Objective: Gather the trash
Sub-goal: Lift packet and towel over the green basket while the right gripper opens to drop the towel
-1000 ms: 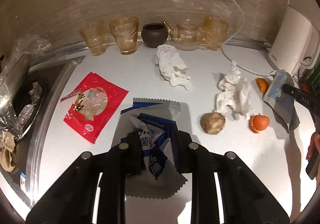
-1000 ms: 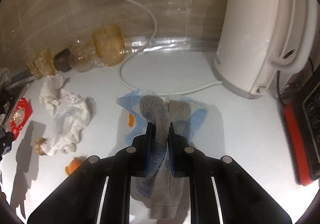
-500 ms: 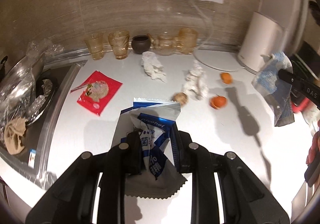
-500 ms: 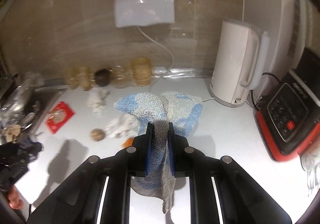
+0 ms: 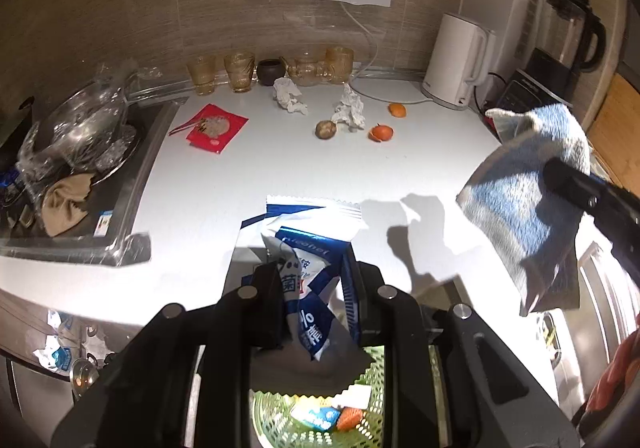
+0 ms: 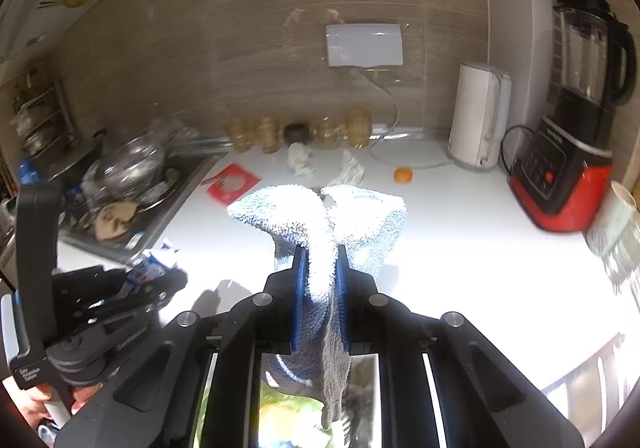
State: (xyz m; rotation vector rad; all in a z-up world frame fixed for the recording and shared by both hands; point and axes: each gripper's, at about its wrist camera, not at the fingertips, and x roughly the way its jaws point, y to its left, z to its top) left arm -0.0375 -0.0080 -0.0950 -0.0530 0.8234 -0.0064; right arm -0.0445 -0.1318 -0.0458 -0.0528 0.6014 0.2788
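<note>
Grippers clamp: left [image 5: 310, 304] blue wrapper [image 5: 308, 248], right [image 6: 319, 288] cloth [image 6: 320, 224]

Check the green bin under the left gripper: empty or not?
Not empty. Through the gap below the left gripper, the green bin already holds blue, white and orange scraps.

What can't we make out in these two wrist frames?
- Green mesh basket, left wrist view: the left gripper and blue-and-white wrapper cover most of it; contents unclear.
- Same basket, right wrist view: blurred, hidden behind the right gripper and blue towel.
- Sink, right wrist view: motion blur, dishes indistinct.
- Brown lump on the counter, left wrist view: too small to identify.
- Red packet: print unreadable.
</note>
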